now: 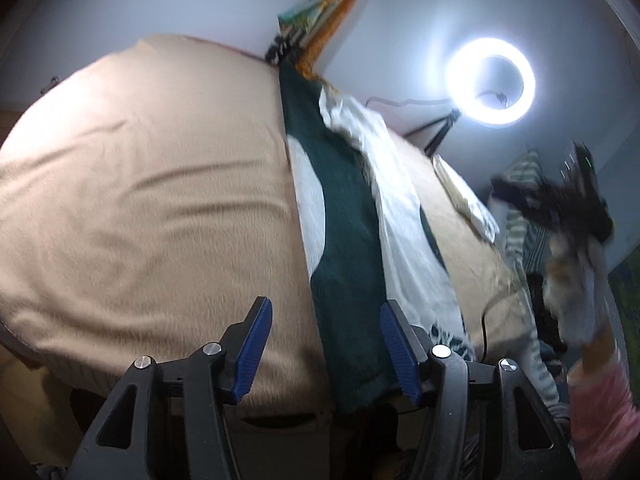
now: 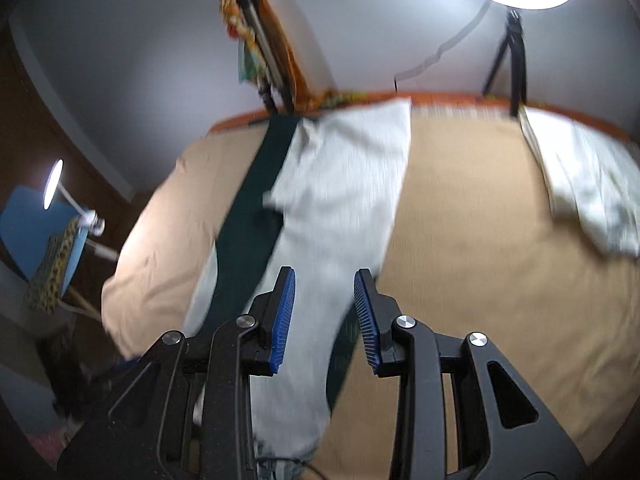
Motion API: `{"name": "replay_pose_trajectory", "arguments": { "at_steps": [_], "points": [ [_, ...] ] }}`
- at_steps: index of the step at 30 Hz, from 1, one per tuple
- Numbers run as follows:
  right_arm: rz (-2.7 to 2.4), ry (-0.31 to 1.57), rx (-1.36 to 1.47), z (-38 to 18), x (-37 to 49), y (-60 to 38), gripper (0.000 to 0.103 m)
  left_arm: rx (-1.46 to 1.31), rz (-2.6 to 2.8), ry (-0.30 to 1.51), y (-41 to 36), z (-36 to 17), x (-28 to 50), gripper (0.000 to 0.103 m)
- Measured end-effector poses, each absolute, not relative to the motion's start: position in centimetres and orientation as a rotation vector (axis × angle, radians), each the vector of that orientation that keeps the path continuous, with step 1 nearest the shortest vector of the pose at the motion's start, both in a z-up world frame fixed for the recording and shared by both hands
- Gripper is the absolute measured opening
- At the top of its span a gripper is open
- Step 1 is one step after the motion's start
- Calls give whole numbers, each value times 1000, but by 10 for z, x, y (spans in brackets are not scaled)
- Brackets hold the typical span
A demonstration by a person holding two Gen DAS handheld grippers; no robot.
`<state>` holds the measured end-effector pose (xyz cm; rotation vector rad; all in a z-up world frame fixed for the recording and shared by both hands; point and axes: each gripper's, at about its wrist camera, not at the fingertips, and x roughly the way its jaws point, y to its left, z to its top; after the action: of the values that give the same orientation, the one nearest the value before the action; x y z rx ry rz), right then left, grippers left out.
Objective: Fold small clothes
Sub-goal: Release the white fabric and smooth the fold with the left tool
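Evidently between folds. Noted bed (image 2: 460,208) under napped tan blanket, broad and softly creased; dark green cloth (image 1: 344,216) with white rounds stretched along it; pale crinkled garment (image 2: 340,184) lying flat on top. Both hand-held grippers, left (image 1: 326,344) and right (image 2: 325,320), released, grasping nothing. Next likely called for pinching a hem.

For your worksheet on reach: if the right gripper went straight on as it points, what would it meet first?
Probably the white garment lying across the green cloth; the open right gripper frames it, though depth is unclear.
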<state>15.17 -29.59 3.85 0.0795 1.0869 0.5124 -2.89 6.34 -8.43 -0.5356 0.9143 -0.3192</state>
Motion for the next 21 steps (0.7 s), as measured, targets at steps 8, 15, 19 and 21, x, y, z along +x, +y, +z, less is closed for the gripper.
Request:
{"name": "replay_pose_trajectory", "arguments": {
  "at_steps": [8, 15, 19, 21],
  "points": [
    [524, 1271, 118, -28, 47, -315, 33, -577, -388, 1007, 50, -99, -42, 55],
    [544, 1311, 59, -43, 23, -298, 33, -613, -424, 1039, 36, -109, -41, 20],
    [542, 1334, 26, -53, 18, -293, 14, -653, -404, 1038, 38, -116, -35, 0],
    [540, 1331, 19, -56, 16, -294, 5, -647, -397, 1028, 40, -114, -36, 0]
  ]
}}
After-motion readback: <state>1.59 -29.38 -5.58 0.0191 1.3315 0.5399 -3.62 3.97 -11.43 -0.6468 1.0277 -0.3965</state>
